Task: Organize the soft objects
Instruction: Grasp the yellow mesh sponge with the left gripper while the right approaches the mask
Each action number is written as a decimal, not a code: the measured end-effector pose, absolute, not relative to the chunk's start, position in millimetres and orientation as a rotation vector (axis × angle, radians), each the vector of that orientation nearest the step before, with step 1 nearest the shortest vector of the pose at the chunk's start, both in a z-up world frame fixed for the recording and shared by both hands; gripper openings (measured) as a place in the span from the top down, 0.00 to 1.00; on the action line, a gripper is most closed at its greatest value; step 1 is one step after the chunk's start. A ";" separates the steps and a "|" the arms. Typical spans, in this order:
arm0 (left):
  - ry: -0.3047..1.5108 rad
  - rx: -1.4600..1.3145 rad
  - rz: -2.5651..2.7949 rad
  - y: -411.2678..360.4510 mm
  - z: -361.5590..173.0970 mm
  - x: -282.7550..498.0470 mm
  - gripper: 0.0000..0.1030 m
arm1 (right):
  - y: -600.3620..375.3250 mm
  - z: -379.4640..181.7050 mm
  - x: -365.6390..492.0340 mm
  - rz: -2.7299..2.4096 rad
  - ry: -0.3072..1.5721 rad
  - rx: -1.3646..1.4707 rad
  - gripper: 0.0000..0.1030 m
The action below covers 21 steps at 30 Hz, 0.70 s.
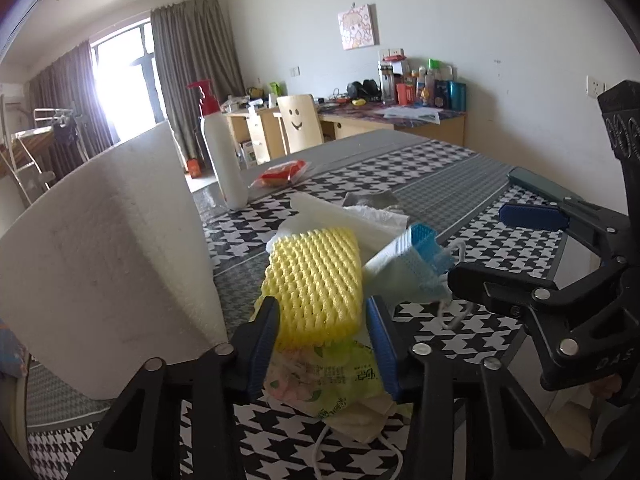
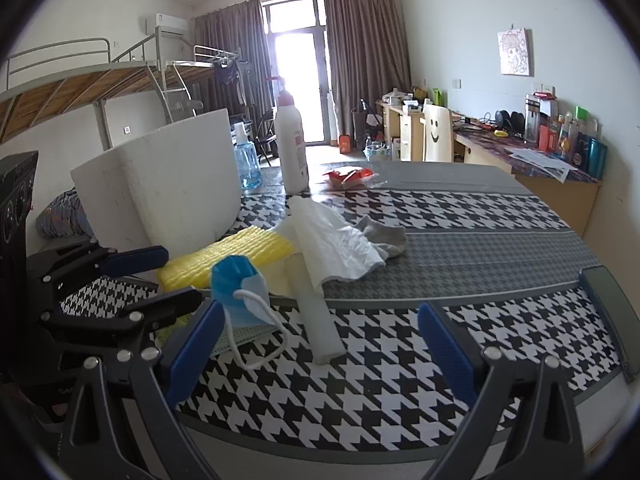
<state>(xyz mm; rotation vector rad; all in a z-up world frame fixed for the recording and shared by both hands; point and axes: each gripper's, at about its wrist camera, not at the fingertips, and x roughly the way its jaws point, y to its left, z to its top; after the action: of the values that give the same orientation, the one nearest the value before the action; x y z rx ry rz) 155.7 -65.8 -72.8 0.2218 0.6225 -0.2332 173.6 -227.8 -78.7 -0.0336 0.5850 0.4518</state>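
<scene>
A yellow foam net (image 1: 316, 280) lies on a green tissue packet (image 1: 324, 384) on the houndstooth table. My left gripper (image 1: 324, 344) stands around the near end of the net, jaws close against its sides. A blue face mask (image 1: 416, 256) lies beside it; it also shows in the right wrist view (image 2: 240, 292). My right gripper (image 2: 320, 352) is open and empty over the table, its blue pad (image 1: 532, 216) visible in the left view. A white foam tube (image 2: 316, 312), a white plastic bag (image 2: 332, 236) and a grey sock (image 2: 384, 236) lie beyond.
A white foam box (image 1: 108, 248) stands at the left, close to my left gripper. A white pump bottle (image 2: 292, 148) and a red snack packet (image 2: 348, 176) sit at the table's far side. A dark phone (image 2: 612, 320) lies at the right edge.
</scene>
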 end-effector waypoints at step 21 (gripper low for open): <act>0.608 0.141 -0.266 -54.4 -63.2 156.6 0.89 | -207.8 -84.9 179.7 0.556 0.613 -0.039 0.04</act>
<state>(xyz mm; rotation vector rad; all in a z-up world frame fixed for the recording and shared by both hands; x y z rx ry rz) 156.6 -54.4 -63.2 0.1407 0.6078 -0.2661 179.7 -207.8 -84.9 -0.0391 0.6128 0.5559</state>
